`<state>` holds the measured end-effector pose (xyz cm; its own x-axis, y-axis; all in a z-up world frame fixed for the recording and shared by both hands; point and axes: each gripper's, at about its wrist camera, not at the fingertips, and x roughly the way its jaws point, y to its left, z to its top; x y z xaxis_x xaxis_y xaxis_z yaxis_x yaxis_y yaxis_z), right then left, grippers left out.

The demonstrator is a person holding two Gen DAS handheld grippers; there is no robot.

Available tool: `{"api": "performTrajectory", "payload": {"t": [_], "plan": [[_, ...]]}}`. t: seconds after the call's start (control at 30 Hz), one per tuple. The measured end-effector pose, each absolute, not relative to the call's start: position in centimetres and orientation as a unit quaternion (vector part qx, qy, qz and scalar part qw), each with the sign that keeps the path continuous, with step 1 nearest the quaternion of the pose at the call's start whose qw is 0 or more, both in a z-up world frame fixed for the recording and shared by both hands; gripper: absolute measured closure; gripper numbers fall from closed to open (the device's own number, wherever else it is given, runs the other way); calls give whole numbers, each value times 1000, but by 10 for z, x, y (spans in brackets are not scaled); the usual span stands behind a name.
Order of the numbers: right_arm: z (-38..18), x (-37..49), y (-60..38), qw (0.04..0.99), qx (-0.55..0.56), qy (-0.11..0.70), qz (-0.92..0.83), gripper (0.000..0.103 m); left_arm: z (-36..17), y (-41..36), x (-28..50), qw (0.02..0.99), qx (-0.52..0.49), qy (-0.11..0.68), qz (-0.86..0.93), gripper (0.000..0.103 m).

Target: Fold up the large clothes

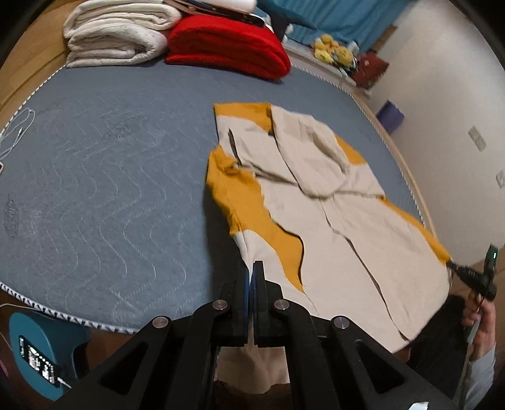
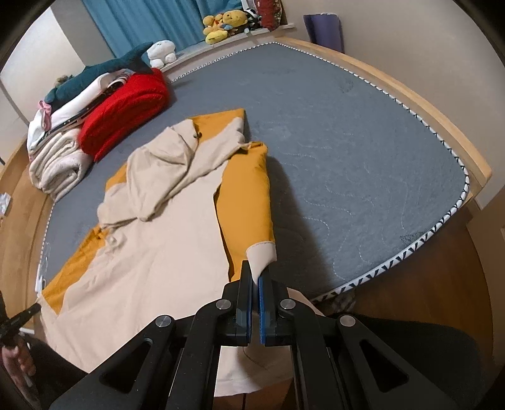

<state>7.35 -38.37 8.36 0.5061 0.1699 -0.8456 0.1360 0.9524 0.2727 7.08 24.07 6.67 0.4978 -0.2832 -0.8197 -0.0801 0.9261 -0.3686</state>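
A cream and mustard hooded sweatshirt [image 1: 331,227] lies on the grey mattress [image 1: 94,189], hood up, sleeves folded along its sides. It also shows in the right wrist view [image 2: 157,239]. My left gripper [image 1: 252,268] is shut on the cream bottom hem corner at one side. My right gripper [image 2: 255,277] is shut on the cream cuff [image 2: 262,252] of the mustard sleeve at the other side, near the mattress [image 2: 363,157] front edge. The right gripper also shows in the left wrist view [image 1: 454,266] at the far corner.
Folded cream blankets [image 1: 116,34] and a red blanket [image 1: 227,44] are stacked at the mattress's far end, with a shark plush [image 2: 104,72] on top. Soft toys [image 2: 221,26] sit on a ledge. A wooden bed frame [image 2: 442,126] rims the mattress. A teal stool [image 1: 41,347] stands at left.
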Motion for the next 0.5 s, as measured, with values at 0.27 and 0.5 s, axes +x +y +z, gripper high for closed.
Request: {"api": "performTrajectory", "payload": {"t": [0.27,0.5], "plan": [[85,138,-398,845,171,507,9,100,57,248,168,839,-221,494,-65,103],[69,267,-395,841,182,508,26,100,18,257,275,818,-263,511,-33,103]]}}
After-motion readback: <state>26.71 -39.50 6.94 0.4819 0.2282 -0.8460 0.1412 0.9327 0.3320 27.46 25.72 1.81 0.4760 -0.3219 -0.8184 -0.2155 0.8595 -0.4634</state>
